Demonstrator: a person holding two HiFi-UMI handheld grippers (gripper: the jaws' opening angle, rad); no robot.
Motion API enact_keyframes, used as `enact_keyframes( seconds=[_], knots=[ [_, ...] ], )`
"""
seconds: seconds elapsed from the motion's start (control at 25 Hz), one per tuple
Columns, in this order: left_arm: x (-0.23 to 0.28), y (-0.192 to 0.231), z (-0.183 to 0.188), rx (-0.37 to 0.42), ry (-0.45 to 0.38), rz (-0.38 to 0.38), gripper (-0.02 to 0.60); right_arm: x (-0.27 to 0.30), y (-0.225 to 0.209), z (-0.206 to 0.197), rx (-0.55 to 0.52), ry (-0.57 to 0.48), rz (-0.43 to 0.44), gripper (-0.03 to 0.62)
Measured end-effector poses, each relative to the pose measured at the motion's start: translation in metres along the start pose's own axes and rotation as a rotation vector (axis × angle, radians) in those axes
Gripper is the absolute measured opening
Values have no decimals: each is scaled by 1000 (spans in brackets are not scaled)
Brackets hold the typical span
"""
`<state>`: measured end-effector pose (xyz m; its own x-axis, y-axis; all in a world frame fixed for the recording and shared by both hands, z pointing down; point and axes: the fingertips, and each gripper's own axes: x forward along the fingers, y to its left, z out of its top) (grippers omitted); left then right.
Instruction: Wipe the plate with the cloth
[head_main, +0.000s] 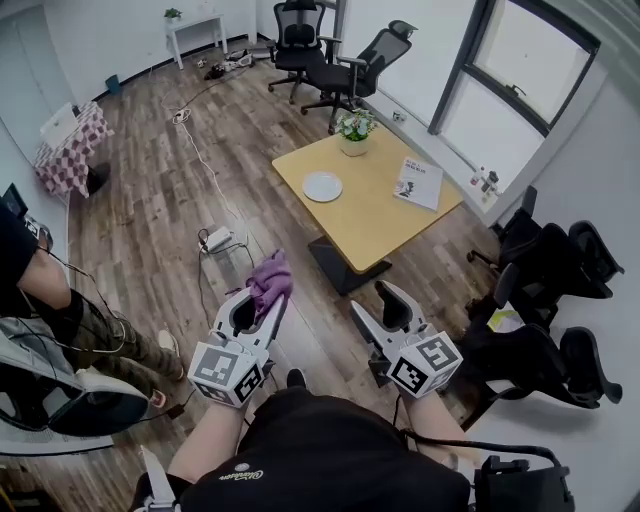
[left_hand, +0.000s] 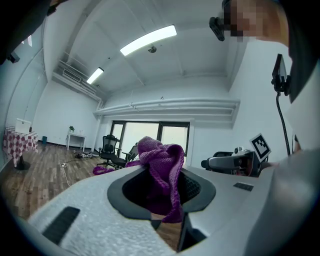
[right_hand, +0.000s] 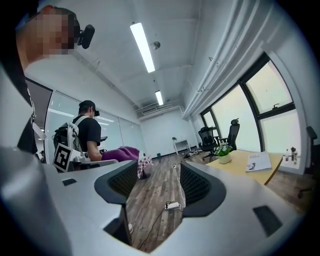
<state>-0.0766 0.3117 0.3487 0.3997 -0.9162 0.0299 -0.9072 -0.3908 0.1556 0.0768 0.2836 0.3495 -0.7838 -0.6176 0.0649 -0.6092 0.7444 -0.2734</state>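
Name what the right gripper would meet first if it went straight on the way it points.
Probably nothing close: between the open right gripper lies only wood floor and a power strip; the table stands off right.

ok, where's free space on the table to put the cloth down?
The near end of the table, on the person's side of the plate and booklet, is bare, room for the cloth. So is the strip between them. The far corner by the potted plant is crowded.

Nothing legible; shirt logo (head_main: 247, 474), booklet (head_main: 419, 183) blurred.
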Motion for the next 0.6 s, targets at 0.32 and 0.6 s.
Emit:
enact_keyframes(
  seconds=[0.32, 0.6],
  knots=[
    [43, 69, 8, 4, 7, -57, 118, 83, -15, 6, -21, 6, -27, 255],
    [74, 99, 5, -11, 21, -90, 118, 109, -37, 6, -18, 14, -77, 253]
  ],
)
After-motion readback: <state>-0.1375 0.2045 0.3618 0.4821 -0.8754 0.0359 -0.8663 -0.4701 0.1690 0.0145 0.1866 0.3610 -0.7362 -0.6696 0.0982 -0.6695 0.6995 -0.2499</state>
